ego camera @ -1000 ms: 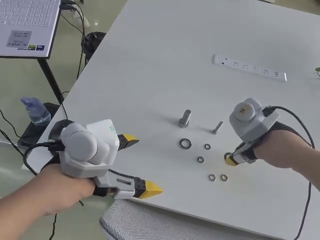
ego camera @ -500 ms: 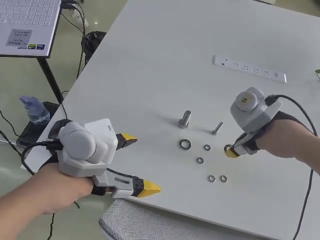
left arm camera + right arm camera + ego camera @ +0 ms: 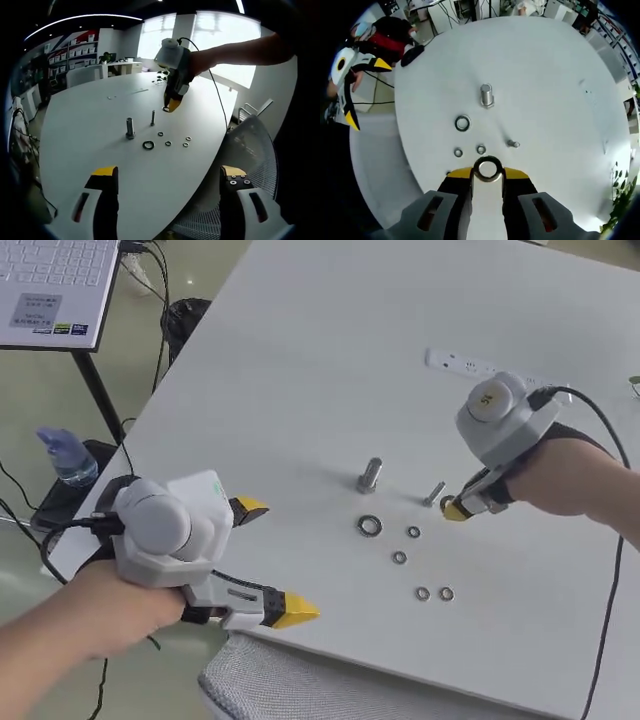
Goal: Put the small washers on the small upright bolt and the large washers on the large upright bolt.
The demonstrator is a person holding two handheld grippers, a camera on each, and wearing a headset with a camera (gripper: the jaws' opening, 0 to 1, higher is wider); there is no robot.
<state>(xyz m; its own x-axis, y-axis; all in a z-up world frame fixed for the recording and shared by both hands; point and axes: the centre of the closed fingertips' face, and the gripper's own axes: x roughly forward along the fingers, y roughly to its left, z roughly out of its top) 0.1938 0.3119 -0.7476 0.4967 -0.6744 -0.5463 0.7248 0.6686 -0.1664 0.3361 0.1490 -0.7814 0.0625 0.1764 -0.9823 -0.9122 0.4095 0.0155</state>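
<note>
Now, on the left, the left tongs (image 3: 275,560) hover at the near edge of the worktop (image 3: 300,390). Their jaws are far apart and there is nothing between them. They are at nearly the same place as one second ago.

To the right of them the large bolt (image 3: 370,476) stands upright with no washer on it, and the large washer (image 3: 369,526) lies flat just in front of it. Further right, four small washers (image 3: 413,532) lie loose on the worktop, apart from each other. Behind them stands the small bolt (image 3: 436,493), also bare as far as I can see.

At the right is the change. The right tongs (image 3: 454,508) were low beside the loose washers one second ago, and they have now risen and come just beside the small bolt. Their jaws are nearly closed on a carried washer (image 3: 487,169), pinched by its rim at the very tips. It is in the air and not yet over either bolt.

I judge that the picking up is finished and the placing begins. I cannot tell surely whether this ring is small or large, because it is so near to the camera. If it is small, the next move is short: bring the hole over the bolt's tip and let go. The thin bolt could fall if the ring knocks it.
</note>
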